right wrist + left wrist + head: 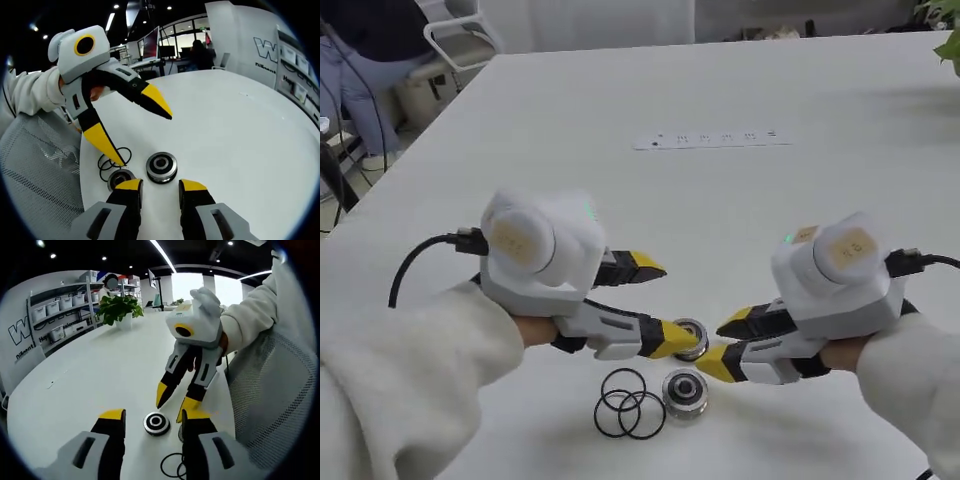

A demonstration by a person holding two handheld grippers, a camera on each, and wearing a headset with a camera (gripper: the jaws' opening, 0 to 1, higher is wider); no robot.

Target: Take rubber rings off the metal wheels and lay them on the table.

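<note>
A metal wheel [692,338] [156,423] [161,167] with a dark rim lies flat on the white table [740,220], between the tips of both grippers. My left gripper [675,305] [154,412] is open wide, its lower jaw beside the wheel. From the opposite side my right gripper [710,342] [161,184] is open too, its tips just short of the wheel. A second wheel [685,392] [120,179] lies nearer me. Several loose black rubber rings [628,405] [112,160] [172,467] lie overlapping beside it. Nothing is held.
A white power strip [710,138] is set into the table further back. A chair [460,35] and a seated person [370,50] are past the far left corner. A potted plant [119,310] stands on the table's far end.
</note>
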